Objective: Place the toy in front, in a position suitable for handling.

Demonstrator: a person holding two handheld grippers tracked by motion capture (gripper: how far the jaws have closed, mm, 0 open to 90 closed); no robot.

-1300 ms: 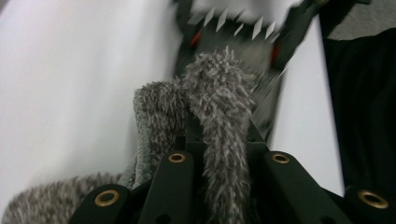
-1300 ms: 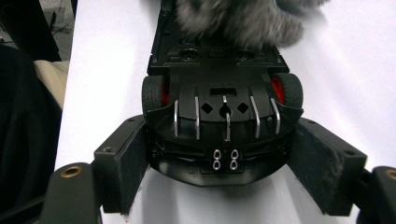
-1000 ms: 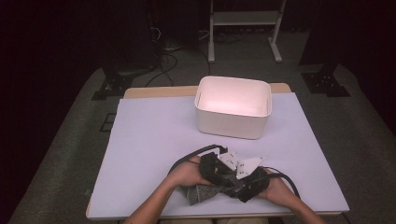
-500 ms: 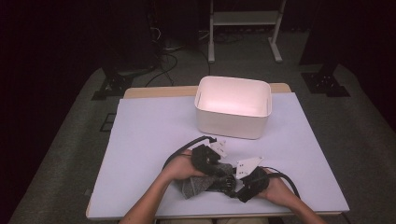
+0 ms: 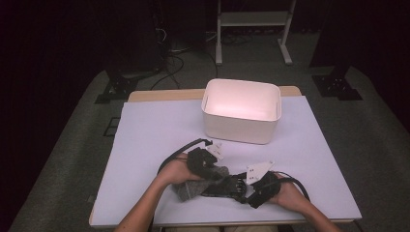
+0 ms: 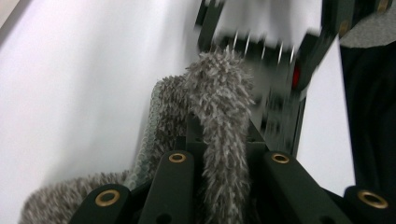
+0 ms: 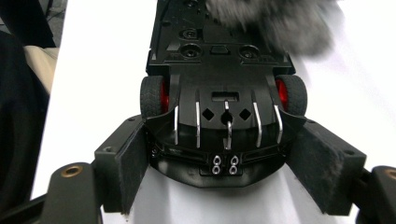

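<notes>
At the left, the left gripper (image 5: 205, 166) has its jaws pinched on a grey fluffy cloth (image 6: 219, 107), which lies on the white table cover (image 5: 145, 145) over the black toy car (image 7: 224, 93). The cloth seems to touch the car's underside, though blur hides the contact. Right of it, the right gripper (image 5: 251, 191) clamps the upturned car's end between wide-set pads.

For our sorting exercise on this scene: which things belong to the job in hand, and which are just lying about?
In the job:
- toy car, turned underside up, gripped by the right claw
- grey fluffy cloth, pinched in the left claw and laid on the car

Lying about:
- white bin, standing apart farther back
- white table sheet
- metal stand behind the table
</notes>
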